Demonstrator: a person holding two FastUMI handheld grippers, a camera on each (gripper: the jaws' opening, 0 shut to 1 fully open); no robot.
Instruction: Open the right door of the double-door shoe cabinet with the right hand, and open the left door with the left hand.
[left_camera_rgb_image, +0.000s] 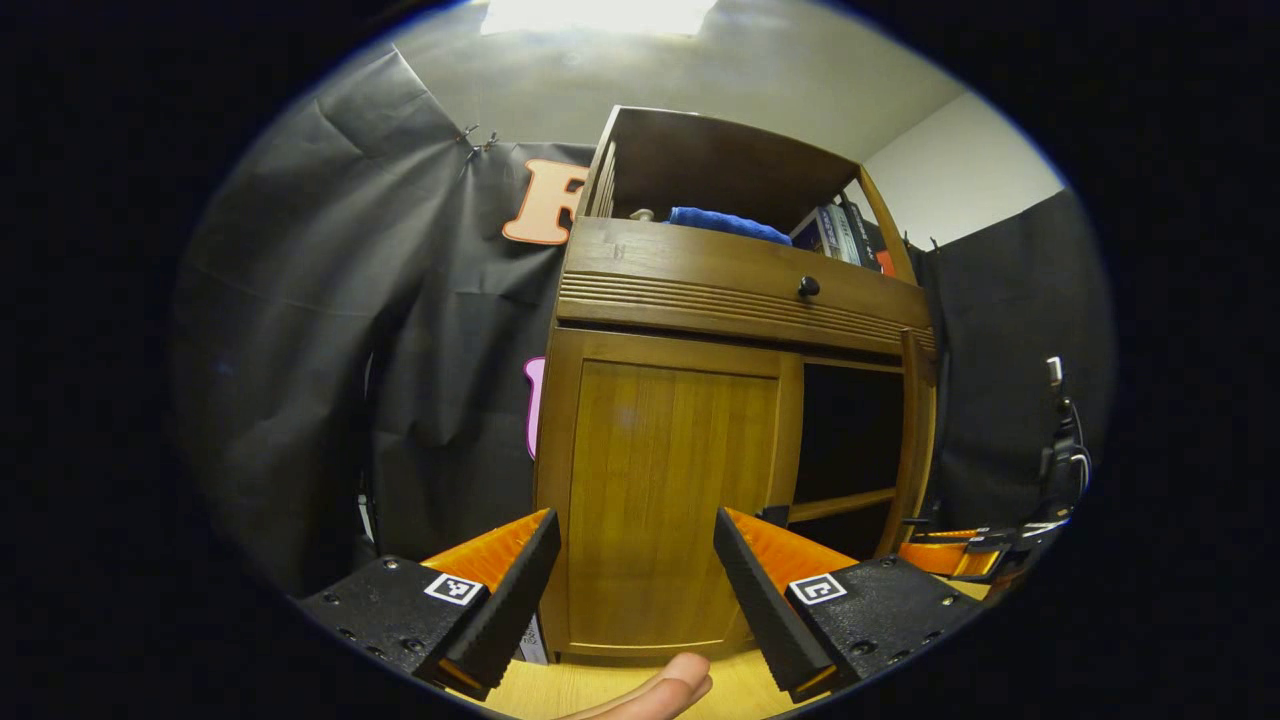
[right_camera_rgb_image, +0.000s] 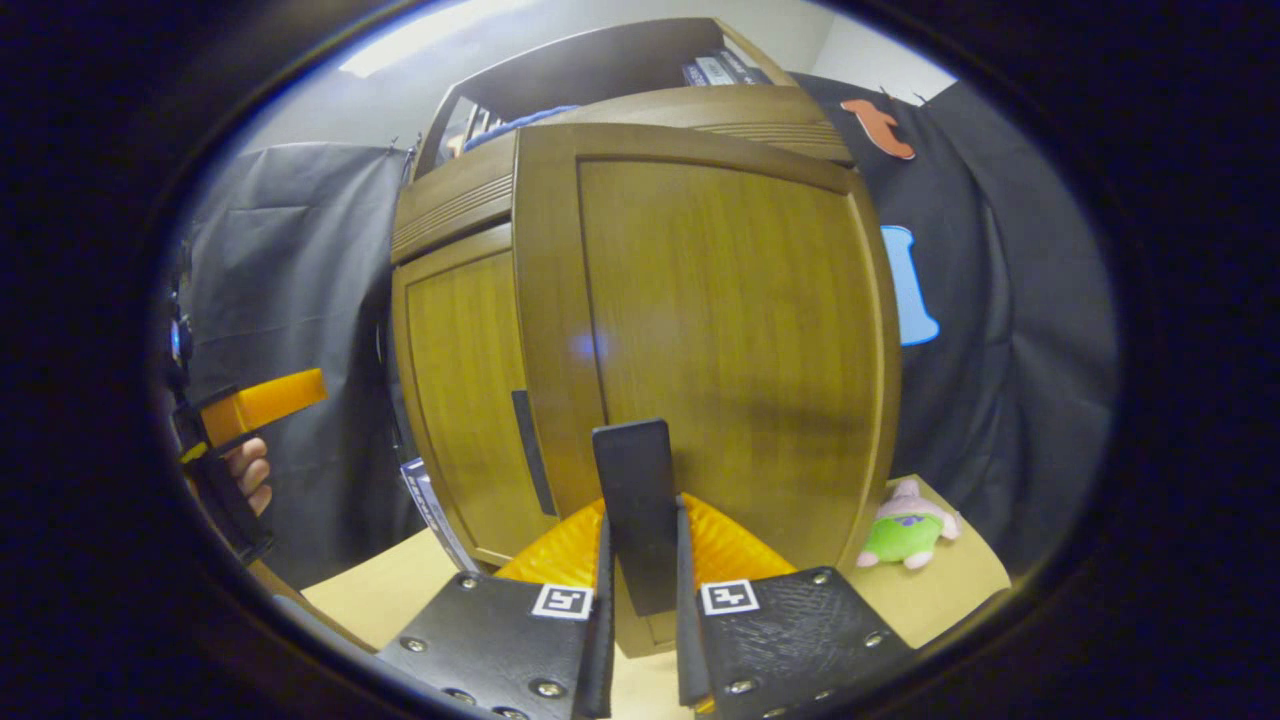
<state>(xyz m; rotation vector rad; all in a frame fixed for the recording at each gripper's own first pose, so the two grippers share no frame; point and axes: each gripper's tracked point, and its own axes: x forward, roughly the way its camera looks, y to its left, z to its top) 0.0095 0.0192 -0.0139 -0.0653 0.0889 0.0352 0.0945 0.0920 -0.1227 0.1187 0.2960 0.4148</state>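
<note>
Black cloth backs the shoe cabinet (left_camera_rgb_image: 740, 300): your right tool (right_camera_rgb_image: 640, 560) clamps the right door's handle (right_camera_rgb_image: 635, 500) to swing it, while your left tool (left_camera_rgb_image: 635, 580) gapes wide before the closed left door (left_camera_rgb_image: 670, 490).

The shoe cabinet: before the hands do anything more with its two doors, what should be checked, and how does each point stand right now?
1. Right gripper clamped on the right door's handle: ok, both fingers press on it.
2. Right door swung out from the cabinet: ok, the compartment behind it lies open.
3. Left door opened: not ok, it sits flush and closed.
4. Left gripper ready to grasp: ok, jaws wide apart, nothing between them.
5. Left gripper lined up with the left door's handle: cannot tell.
6. Plush toy out of the right door's swing: cannot tell.
</note>
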